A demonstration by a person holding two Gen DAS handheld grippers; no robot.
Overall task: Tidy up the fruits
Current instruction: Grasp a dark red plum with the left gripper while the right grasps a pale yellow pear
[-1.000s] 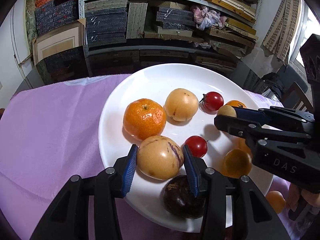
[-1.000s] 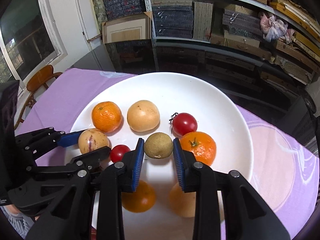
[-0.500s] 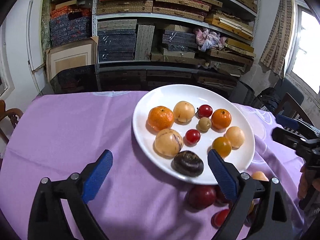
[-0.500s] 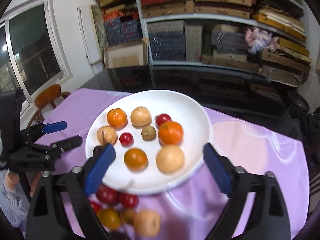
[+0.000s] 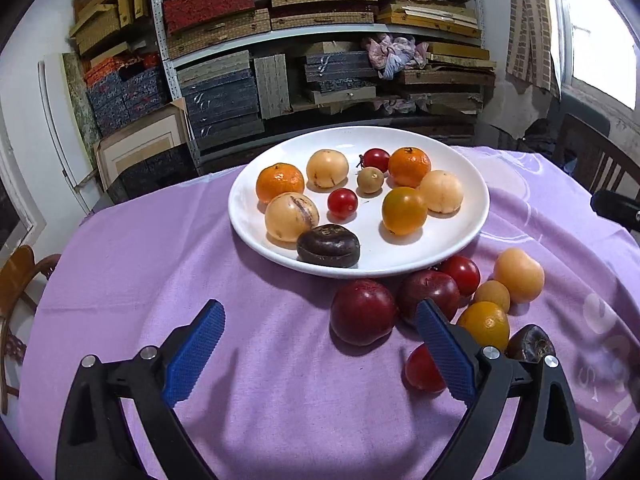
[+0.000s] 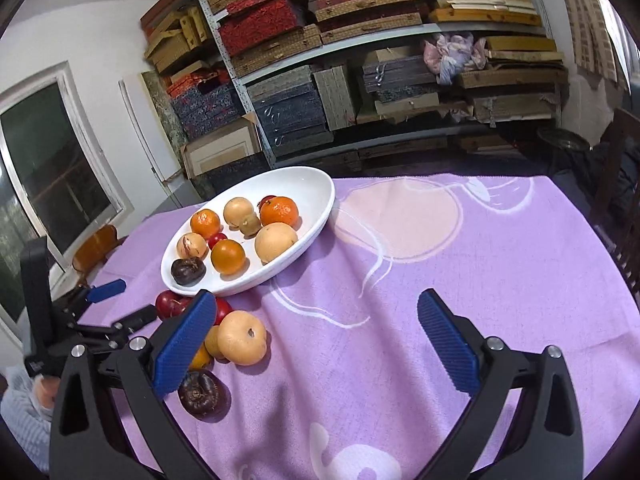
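A white plate (image 5: 248, 216) on the purple cloth holds several fruits: oranges, pale round fruits, cherry tomatoes and a dark passion fruit (image 5: 328, 245). Several loose fruits lie on the cloth in front of it, among them a dark red plum (image 5: 362, 311) and a pale fruit (image 6: 242, 337). My left gripper (image 5: 320, 348) is open and empty, hovering above the cloth near the loose fruits. My right gripper (image 6: 316, 344) is open and empty over bare cloth to the right of the plate (image 6: 316, 204). The left gripper also shows in the right wrist view (image 6: 116, 300).
The round table has a purple cloth (image 6: 440, 264) with a pale pattern. Shelves stacked with boxes (image 5: 320, 60) stand behind it. Wooden chairs stand at the left (image 5: 16, 276) and the right (image 5: 592, 152).
Both grippers opened, let go of the fruits they held on the plate, and pulled back and up. The loose fruits in front of the plate have come into view.
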